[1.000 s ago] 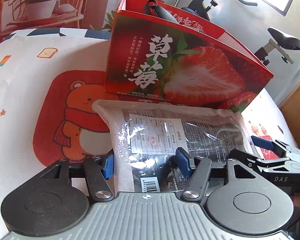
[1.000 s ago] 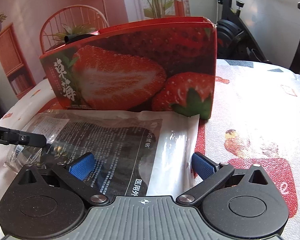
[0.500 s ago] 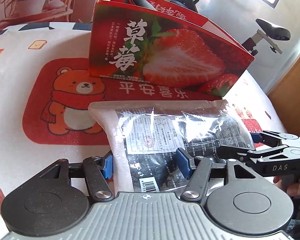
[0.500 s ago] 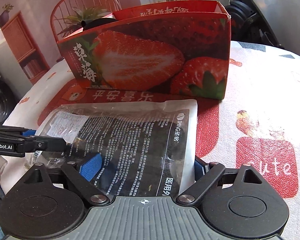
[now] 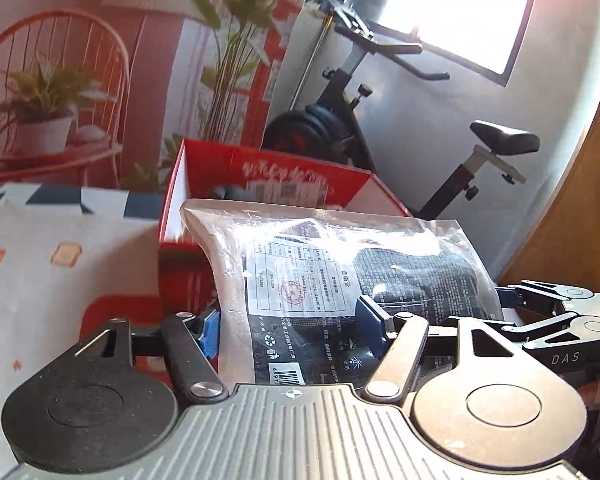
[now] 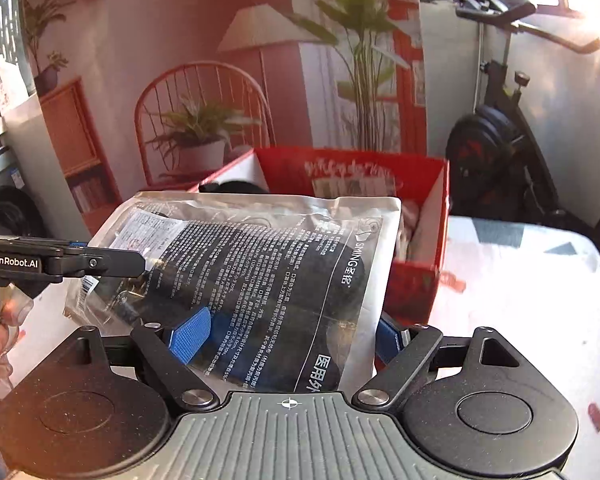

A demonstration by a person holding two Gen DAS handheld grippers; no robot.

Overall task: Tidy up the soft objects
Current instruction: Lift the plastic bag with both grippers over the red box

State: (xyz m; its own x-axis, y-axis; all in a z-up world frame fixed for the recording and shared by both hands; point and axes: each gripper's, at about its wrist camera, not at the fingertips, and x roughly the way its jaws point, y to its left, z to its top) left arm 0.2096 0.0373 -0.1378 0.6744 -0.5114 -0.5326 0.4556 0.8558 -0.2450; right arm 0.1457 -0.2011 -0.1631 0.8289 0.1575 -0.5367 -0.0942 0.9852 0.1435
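Packet between both my grippers

My left gripper (image 5: 288,326) is opening around the packet (image 5: 340,276); my right gripper (image 6: 288,334) clamps its other end, before the red box (image 6: 420,184).

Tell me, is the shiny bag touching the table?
Apart. In the right wrist view the shiny bag hangs above the table, held in the right claw; the red box shows under its edge.

Between my right fingers (image 6: 190,334) the plastic packet (image 6: 260,264) reads "SMING" along its edge, my left gripper (image 6: 100,262) beside it is marked "GenRobot.AI", and my right gripper (image 5: 556,320) bears "DAS".
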